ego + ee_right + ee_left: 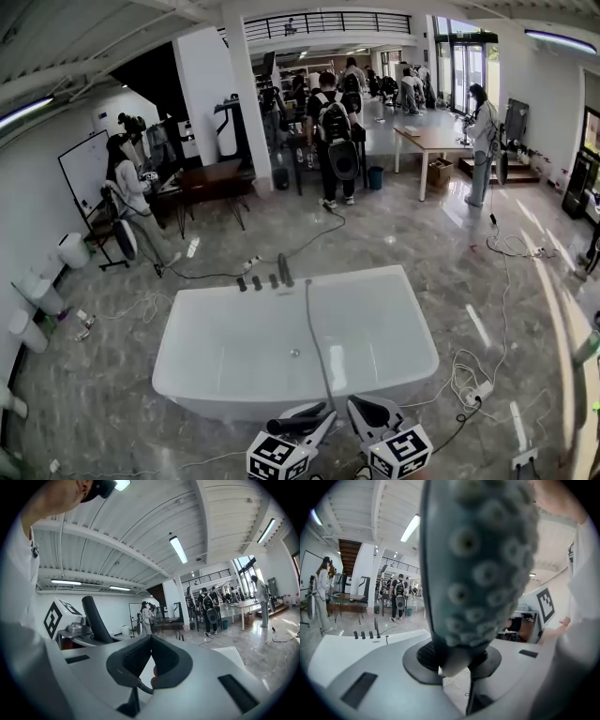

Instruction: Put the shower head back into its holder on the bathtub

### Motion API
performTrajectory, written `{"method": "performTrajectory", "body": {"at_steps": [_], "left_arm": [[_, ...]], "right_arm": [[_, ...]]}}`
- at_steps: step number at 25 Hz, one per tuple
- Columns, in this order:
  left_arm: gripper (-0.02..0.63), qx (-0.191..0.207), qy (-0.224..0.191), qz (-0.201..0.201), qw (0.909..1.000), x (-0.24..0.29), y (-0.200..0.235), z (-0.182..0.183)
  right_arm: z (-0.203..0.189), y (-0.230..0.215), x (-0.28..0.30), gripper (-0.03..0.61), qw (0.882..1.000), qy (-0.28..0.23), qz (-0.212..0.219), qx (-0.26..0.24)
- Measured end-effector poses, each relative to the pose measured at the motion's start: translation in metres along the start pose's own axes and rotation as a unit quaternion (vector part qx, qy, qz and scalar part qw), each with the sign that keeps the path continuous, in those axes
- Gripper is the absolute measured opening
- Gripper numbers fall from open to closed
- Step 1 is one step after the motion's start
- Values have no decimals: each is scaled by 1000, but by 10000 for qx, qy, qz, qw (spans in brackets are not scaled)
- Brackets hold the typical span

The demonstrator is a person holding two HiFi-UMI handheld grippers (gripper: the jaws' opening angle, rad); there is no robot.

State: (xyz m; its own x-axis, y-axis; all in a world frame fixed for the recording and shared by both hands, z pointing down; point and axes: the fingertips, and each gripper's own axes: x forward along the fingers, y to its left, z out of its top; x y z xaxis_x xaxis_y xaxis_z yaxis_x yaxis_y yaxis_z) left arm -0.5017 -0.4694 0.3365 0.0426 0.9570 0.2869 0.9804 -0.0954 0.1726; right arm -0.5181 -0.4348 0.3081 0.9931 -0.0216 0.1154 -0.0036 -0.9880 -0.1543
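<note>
Gripping shower head point(483, 564) with left hand-held gripper point(452, 660) at 6 o'clock of bathtub point(216, 398); holding right hand-held gripper point(150, 640) closed, empty.

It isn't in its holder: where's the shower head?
The dark grey shower head is clamped in the left gripper, at the near rim of the white bathtub in the head view.

left gripper point(454, 660) clamps the shower head point(483, 564), right gripper point(151, 643) jaws together.

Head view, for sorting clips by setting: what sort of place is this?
Likely an open office or workshop hall, not a bathroom: a bathtub stands on the floor near tables, a whiteboard and cables.
</note>
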Motion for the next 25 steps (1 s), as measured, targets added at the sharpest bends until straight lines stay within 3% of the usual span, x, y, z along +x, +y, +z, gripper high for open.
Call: {"method": "performTrajectory", "body": {"at_steps": [12,19,25], "left_arm": [[97,105,64,-165,9998,28,-15,10],[97,158,130,-239,9995,54,-25,16],[98,150,113,-142,9997,83,-32,25]], "right_arm": [[16,-16,-23,15,9995,-310,-17,81],[19,-47,-44,15,9989,-398,-209,153],[21,-89,-73,15,9968,-453,-624,198]]}}
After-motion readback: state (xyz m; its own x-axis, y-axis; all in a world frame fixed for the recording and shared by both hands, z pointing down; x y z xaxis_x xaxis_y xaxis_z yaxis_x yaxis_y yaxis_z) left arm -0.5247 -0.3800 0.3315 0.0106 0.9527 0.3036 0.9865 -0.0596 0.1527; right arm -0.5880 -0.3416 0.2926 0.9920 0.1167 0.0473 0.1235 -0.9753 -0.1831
